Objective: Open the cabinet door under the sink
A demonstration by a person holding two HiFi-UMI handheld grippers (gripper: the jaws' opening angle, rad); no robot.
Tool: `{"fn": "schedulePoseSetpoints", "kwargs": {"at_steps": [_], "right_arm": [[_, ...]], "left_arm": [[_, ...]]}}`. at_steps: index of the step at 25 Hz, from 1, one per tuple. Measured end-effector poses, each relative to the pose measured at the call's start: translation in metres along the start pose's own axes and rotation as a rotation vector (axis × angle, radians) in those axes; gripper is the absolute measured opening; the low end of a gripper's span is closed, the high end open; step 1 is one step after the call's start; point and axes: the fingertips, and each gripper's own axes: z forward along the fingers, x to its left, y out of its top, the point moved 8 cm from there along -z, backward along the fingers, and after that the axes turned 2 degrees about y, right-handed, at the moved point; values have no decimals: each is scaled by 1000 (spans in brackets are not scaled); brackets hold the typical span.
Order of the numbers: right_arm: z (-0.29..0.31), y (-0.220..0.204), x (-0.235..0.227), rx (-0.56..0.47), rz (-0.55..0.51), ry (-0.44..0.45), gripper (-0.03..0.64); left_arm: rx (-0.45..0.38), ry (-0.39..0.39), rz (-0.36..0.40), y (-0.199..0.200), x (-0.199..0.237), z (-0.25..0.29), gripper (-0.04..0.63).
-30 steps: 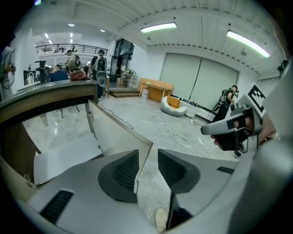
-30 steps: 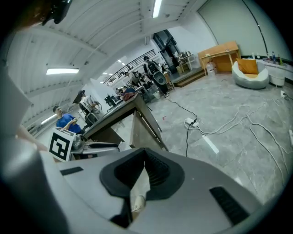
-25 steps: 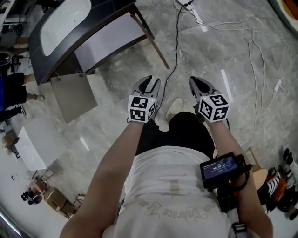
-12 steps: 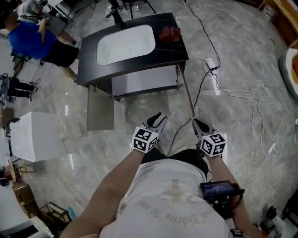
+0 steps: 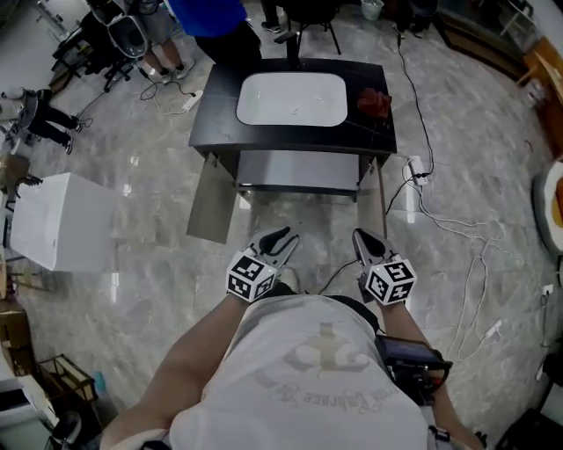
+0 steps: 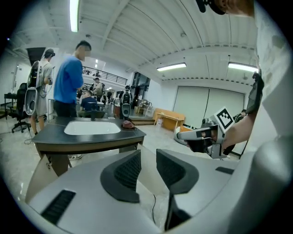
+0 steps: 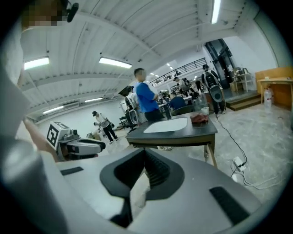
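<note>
A black-topped sink cabinet (image 5: 220, 105) with a white basin (image 5: 290, 98) stands ahead of me on the marble floor. Its left door (image 5: 214, 200) hangs wide open, and a right door (image 5: 379, 200) shows edge-on. Both grippers hover well short of the cabinet and touch nothing. My left gripper (image 5: 281, 237) has a narrow gap between its jaws, which are closing on nothing (image 6: 147, 167). My right gripper (image 5: 363, 237) is shut and empty (image 7: 145, 168). The cabinet (image 6: 91, 138) lies beyond the left jaws, and also beyond the right jaws (image 7: 171, 133).
A red cloth (image 5: 374, 103) lies on the counter's right end. A white box (image 5: 57, 220) stands at the left. A power strip (image 5: 416, 167) and cables (image 5: 457, 224) trail over the floor at the right. A person in blue (image 5: 207, 18) stands behind the sink.
The view has swung up, so the sink cabinet now sits square at top centre. Both grippers have risen towards it, side by side. The left jaws look slightly narrower.
</note>
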Motion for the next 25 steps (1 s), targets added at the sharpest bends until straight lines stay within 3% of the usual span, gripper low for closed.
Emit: {"fn": "schedulePoseSetpoints", "kwargs": {"at_steps": [7, 25], "right_arm": [[30, -4, 64, 26, -83, 111, 14], [46, 5, 66, 41, -65, 60, 14]], "left_arm": [[-32, 44, -81, -22, 26, -54, 11], [-18, -23, -86, -20, 51, -36, 10]]}}
